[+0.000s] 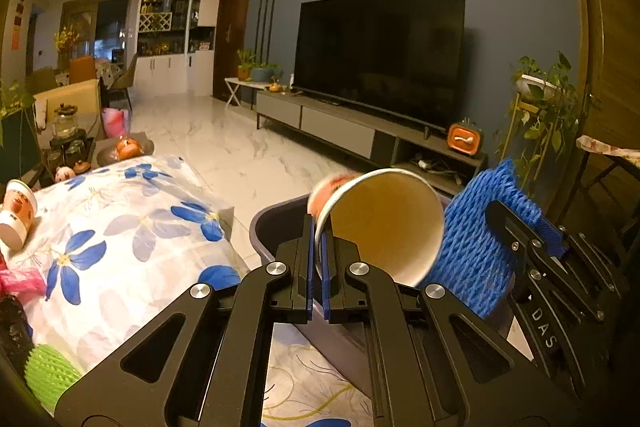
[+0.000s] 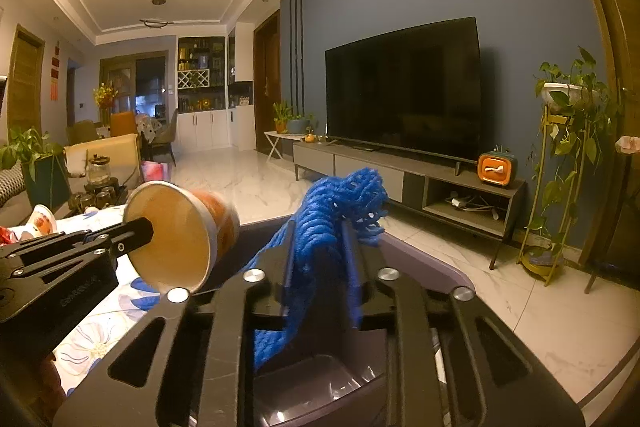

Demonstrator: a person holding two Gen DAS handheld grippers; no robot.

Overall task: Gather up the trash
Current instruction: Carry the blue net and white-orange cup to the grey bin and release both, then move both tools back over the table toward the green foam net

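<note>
My left gripper [image 1: 319, 223] is shut on the rim of an empty paper cup [image 1: 384, 223], tilted with its mouth towards the camera, above a grey-purple bin [image 1: 272, 219]. In the right wrist view the cup [image 2: 176, 235] hangs at the left on the left gripper [image 2: 148, 227]. My right gripper [image 2: 320, 227] holds a blue foam net [image 2: 344, 199] over the bin [image 2: 424, 259]. Its jaws stand partly apart, and the net fills the gap and touches both fingers. The net [image 1: 472, 247] also shows beside the cup.
A table with a blue-flowered cloth [image 1: 132, 227] lies left of the bin. On it are stacked paper cups [image 1: 16, 215], a pink bag [image 1: 20, 283] and a green foam net [image 1: 48, 371]. Beyond are marble floor, a TV cabinet [image 2: 360, 163] and a plant stand [image 2: 560, 187].
</note>
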